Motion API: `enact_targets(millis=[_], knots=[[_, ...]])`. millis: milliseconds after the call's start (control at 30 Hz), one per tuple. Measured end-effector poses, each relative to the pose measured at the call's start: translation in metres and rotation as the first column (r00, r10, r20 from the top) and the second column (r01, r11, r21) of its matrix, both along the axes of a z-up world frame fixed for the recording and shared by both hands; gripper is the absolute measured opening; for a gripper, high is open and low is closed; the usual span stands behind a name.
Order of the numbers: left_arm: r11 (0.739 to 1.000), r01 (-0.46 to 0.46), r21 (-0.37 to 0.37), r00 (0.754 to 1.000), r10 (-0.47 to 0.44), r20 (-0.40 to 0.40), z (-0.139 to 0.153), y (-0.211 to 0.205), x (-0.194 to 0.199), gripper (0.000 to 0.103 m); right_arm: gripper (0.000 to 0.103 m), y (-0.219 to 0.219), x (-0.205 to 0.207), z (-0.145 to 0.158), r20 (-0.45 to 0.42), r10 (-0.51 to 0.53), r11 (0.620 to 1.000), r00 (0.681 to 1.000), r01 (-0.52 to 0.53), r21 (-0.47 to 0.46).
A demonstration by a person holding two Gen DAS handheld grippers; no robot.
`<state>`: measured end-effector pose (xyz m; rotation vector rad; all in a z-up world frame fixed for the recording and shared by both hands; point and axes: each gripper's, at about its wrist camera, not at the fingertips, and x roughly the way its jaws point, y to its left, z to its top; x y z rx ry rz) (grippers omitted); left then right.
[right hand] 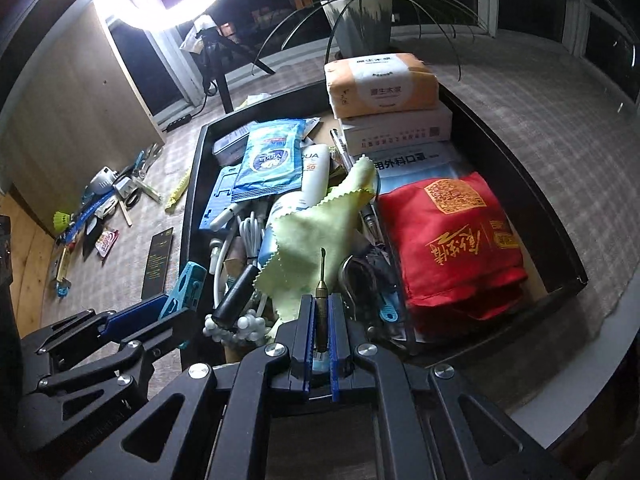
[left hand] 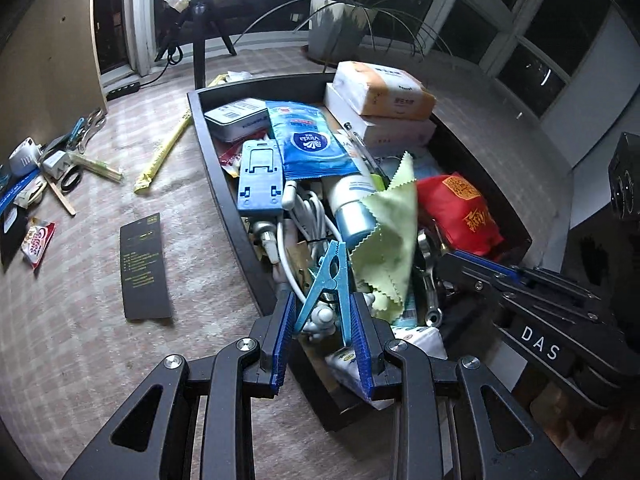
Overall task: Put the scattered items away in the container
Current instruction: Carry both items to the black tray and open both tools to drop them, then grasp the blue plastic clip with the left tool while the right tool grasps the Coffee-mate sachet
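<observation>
A dark rectangular container (left hand: 224, 196) (right hand: 192, 184) holds many items: a green cloth (left hand: 390, 236) (right hand: 316, 232), a red bag (left hand: 460, 216) (right hand: 452, 240), a blue wipes pack (left hand: 308, 140) (right hand: 272, 156), tissue packs and cables. My left gripper (left hand: 324, 320) is shut on a blue clothespin (left hand: 326, 280) above the container's near end; it also shows in the right wrist view (right hand: 186, 292). My right gripper (right hand: 320, 316) is shut on a small brass screwdriver (right hand: 321, 284) over the container.
Scattered items lie on the carpet at left: a black card (left hand: 144, 268) (right hand: 158, 258), a yellow strip (left hand: 164, 152), a snack packet (left hand: 38, 242), pliers (left hand: 86, 130), white adapters (left hand: 24, 156), sticks. A potted plant (right hand: 360, 20) and a tripod (left hand: 200, 28) stand behind.
</observation>
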<state>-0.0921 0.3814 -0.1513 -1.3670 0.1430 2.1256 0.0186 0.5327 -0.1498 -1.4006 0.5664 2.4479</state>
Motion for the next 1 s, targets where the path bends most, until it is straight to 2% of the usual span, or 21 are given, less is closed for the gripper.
enact_targets(millis=[33,100,133,167,200,367,567,833,1000], knots=[[1.000,0.005,-0.002,1.000,-0.005,0.005,0.001,0.001,0.000,0.031,0.006,0.001,0.000,0.000,0.000,-0.001,1.000,1.000,0.001,0.000],[1.000,-0.005,-0.001,1.000,0.005,0.007,0.001,-0.004,-0.003,0.046,0.010,0.000,0.001,0.002,-0.002,0.004,1.000,1.000,-0.004,-0.003],[1.000,-0.017,0.009,1.000,0.017,0.000,0.003,-0.008,-0.004,0.048,0.026,0.000,0.001,0.003,0.005,0.003,1.000,1.000,-0.003,0.002],[0.999,-0.031,0.011,0.999,0.031,-0.008,0.006,-0.014,-0.006,0.049,0.050,-0.001,0.001,0.004,0.009,-0.008,1.000,1.000,0.008,0.015],[0.999,-0.043,0.005,0.999,0.043,-0.015,0.008,-0.018,-0.007,0.049,0.057,-0.002,0.002,0.007,-0.003,-0.021,0.999,1.000,0.021,0.030],[0.996,-0.092,-0.014,0.995,0.091,-0.027,0.013,-0.053,-0.021,0.049,0.059,-0.016,-0.004,0.020,-0.023,0.004,0.997,1.000,-0.003,0.076],[0.976,-0.213,-0.035,0.976,0.211,-0.049,0.015,-0.118,-0.042,0.049,0.059,-0.044,-0.027,0.025,-0.031,0.061,0.996,0.998,-0.059,0.062],[0.910,-0.408,-0.079,0.913,0.404,-0.054,0.007,-0.239,-0.069,0.049,0.059,-0.105,-0.074,0.022,-0.028,0.194,0.980,0.981,-0.192,0.050],[0.850,-0.514,-0.117,0.858,0.511,-0.054,-0.006,-0.316,-0.082,0.049,0.059,-0.147,-0.110,0.018,-0.014,0.298,0.953,0.955,-0.297,0.054]])
